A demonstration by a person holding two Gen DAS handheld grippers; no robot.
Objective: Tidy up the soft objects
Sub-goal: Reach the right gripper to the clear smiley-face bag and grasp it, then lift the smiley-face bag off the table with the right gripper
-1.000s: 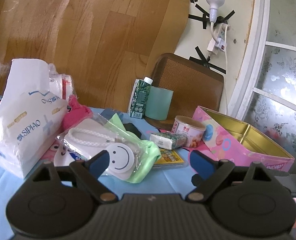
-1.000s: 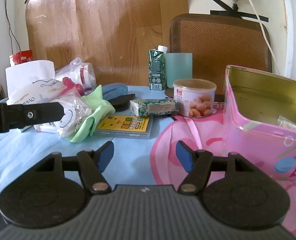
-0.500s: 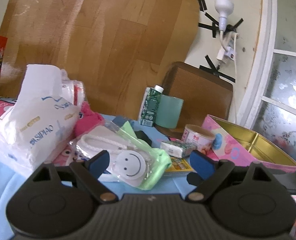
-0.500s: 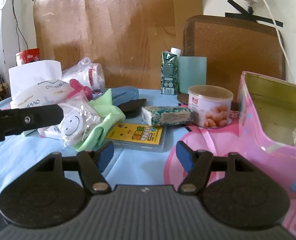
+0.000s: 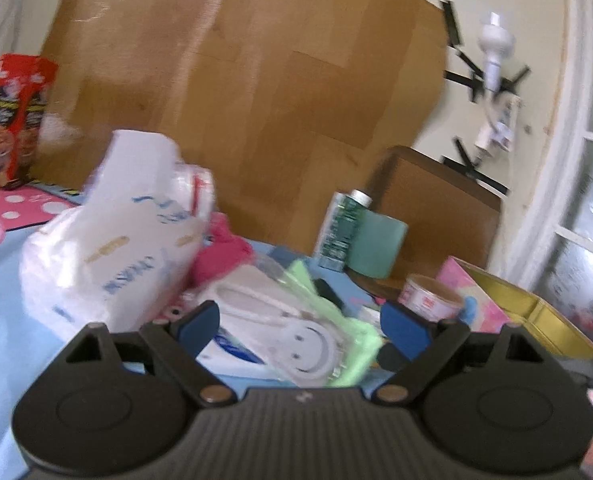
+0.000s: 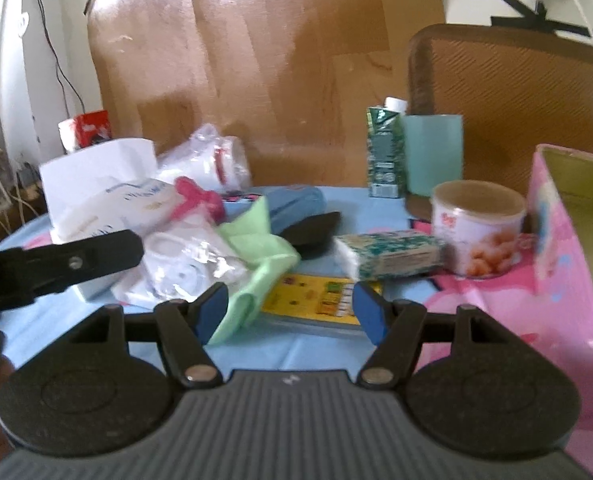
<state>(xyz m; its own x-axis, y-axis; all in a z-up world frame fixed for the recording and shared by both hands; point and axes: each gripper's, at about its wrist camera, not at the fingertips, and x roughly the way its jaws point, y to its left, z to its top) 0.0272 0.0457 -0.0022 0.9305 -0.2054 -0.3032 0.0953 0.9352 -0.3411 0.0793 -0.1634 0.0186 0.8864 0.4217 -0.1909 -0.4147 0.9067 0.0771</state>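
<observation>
Left gripper (image 5: 300, 322) spread wide, nothing between the blue pads, aimed at the clear packet with the smiley face (image 5: 296, 344) lying just ahead at twelve o'clock. Right gripper (image 6: 290, 306) likewise parted and empty, hovering above the yellow card (image 6: 316, 298) on the blue desk (image 6: 76, 312).

Soft things heaped together at ten to eleven o'clock of the right view: white tissue pack (image 6: 104, 196), pink cloth (image 6: 194, 198), green cloth (image 6: 262, 246), smiley packet (image 6: 188, 264), with a small patterned tissue packet (image 6: 390, 254) apart at one o'clock, just beside the round snack tub (image 6: 478, 232). Pink tin (image 6: 564, 248) standing open at three o'clock, gold inside, mostly bare as far as visible; interior only partly shown.

Judged from this: sorting barely begun, perhaps not begun at all. No soft item gripped, the heap untouched in one pile, the tin (likely the destination, though not certain) holding little or nothing. Left to do: nearly everything — packet, cloths, both tissue packs each to be picked and placed. Hard items such as the green carton (image 6: 384, 148) and tub probably to stay put.
</observation>
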